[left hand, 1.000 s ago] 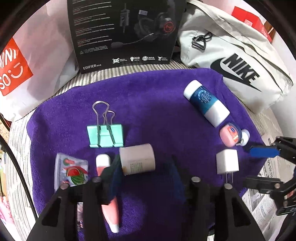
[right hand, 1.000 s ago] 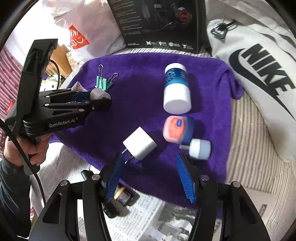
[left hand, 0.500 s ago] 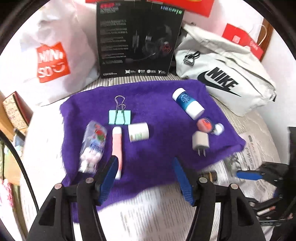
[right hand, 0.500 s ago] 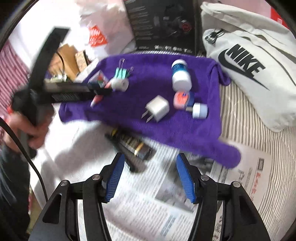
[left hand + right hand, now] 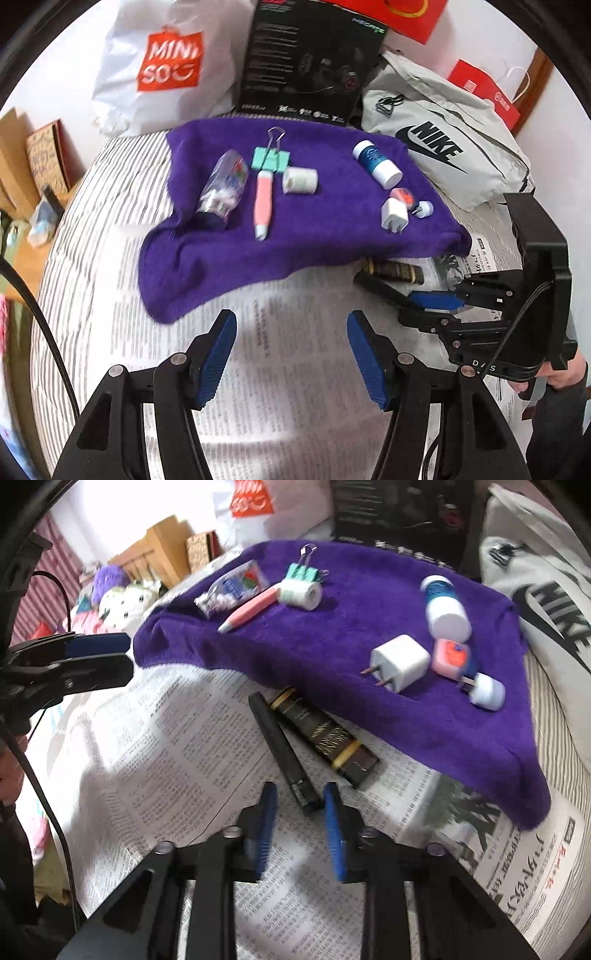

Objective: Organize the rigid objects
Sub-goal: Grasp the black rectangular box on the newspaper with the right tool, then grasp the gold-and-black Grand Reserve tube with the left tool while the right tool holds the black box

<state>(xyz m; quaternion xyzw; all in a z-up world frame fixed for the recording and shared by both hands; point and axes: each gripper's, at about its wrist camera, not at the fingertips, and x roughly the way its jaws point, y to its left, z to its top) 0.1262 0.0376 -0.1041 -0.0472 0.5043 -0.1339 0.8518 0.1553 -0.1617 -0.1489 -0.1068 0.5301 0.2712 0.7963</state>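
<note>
The slim black tube (image 5: 284, 749) at the printed newspaper's (image 5: 166, 738) far edge is clenched by the right gripper (image 5: 299, 812). The left gripper (image 5: 291, 339) is spread wide, with nothing grasped.

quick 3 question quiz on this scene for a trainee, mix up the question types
1. True or false: the white charger lies on the purple towel.
2. Which thing has one end between the fingers of the right gripper?
A. pink pen
B. black tube
C. binder clip
3. Short answer: what is between the fingers of the left gripper?

Key
1. True.
2. B.
3. Nothing. Its jaws stand apart, and only the newspaper shows between them.
</note>
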